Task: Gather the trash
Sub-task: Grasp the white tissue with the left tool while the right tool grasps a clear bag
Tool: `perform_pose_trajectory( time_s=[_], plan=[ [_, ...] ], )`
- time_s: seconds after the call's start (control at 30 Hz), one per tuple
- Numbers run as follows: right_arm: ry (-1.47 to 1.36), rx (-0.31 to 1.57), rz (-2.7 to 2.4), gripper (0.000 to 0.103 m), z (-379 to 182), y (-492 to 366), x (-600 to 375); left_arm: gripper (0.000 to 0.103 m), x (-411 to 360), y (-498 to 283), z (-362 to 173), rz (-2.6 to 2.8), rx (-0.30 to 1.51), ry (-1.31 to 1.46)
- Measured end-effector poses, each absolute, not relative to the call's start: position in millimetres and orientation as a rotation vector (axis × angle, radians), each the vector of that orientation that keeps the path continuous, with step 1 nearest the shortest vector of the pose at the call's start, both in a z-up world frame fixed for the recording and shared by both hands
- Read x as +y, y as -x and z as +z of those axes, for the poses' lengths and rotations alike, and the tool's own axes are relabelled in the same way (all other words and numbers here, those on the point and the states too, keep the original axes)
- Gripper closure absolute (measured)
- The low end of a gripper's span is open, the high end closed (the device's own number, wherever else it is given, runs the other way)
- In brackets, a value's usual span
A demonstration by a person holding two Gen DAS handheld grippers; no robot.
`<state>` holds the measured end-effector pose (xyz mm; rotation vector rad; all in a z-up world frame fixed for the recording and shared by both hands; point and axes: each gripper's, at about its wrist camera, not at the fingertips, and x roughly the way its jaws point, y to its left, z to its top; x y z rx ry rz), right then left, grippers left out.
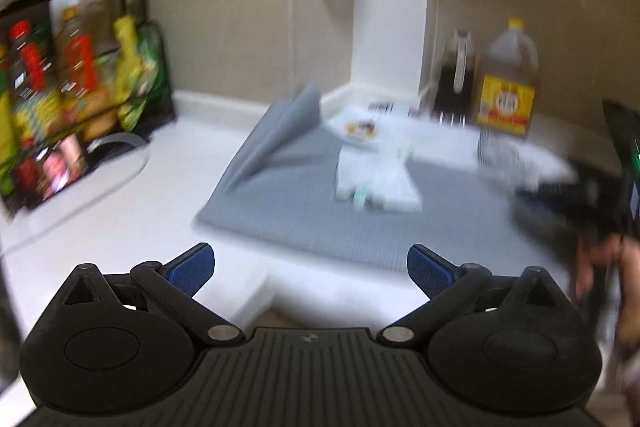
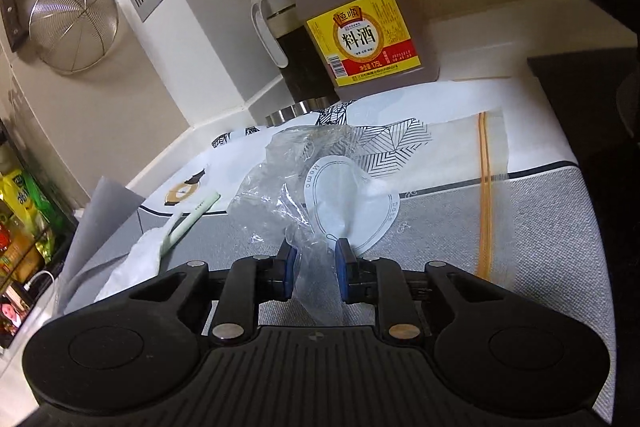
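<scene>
A crumpled clear plastic bag [image 2: 288, 179] lies on the grey mat [image 2: 520, 227], over a white patterned sheet. My right gripper [image 2: 316, 265] is shut on the bag's near end, and the film bunches between the blue pads. To the left lies a crumpled white tissue with a pale green stick [image 2: 192, 215]. In the blurred left wrist view my left gripper [image 1: 310, 267] hangs open over the counter's front edge with nothing between its fingers. The tissue pile [image 1: 376, 179] sits on the mat [image 1: 300, 219] beyond it, and the bag [image 1: 500, 155] is a blur at the right.
A cooking-wine jug [image 2: 360, 19] and a dark dispenser bottle [image 2: 296, 59] stand at the back by the wall. A strainer [image 2: 74, 27] hangs there. A condiment rack [image 1: 60, 87] fills the left. A yellow band [image 2: 485, 187] lies on the mat. A black hob [image 2: 580, 87] is to the right.
</scene>
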<state>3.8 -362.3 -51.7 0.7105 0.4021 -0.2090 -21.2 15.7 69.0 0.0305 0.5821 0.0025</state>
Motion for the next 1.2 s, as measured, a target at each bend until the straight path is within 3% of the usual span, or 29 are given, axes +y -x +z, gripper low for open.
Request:
perform_pose_trajectory(
  time_s=[0.17,0.4,0.53,1.0,1.03,1.13,1.2],
  plan=[
    [-0.705,0.398,-0.19,0.081,-51,-6,-364,0.0,-9,-69,81,-0.058,0.61,-0.006],
    [-0.713,0.398,-0.173,0.081,-51,-6,-365,0.0,-22,-167,50,-0.013,0.7,0.051],
    [-0.722,0.405,-0.169,0.08,-52,-8,-366,0.0,-28,-187,38,-0.085,0.745,0.104],
    [-0.733,0.412,-0.163,0.08,-53,-9,-366,0.0,-69,-214,-6,-0.13,0.9,-0.112],
    [-0.733,0.412,-0.163,0.08,-53,-9,-366,0.003,-68,-215,-6,-0.128,0.902,-0.104],
    [-0.733,0.412,-0.163,0.08,-53,-9,-366,0.028,-62,-214,-3,-0.131,0.913,-0.069],
    [-0.733,0.411,-0.163,0.08,-53,-9,-366,0.056,-58,-211,1,-0.143,0.902,-0.054]
  ],
)
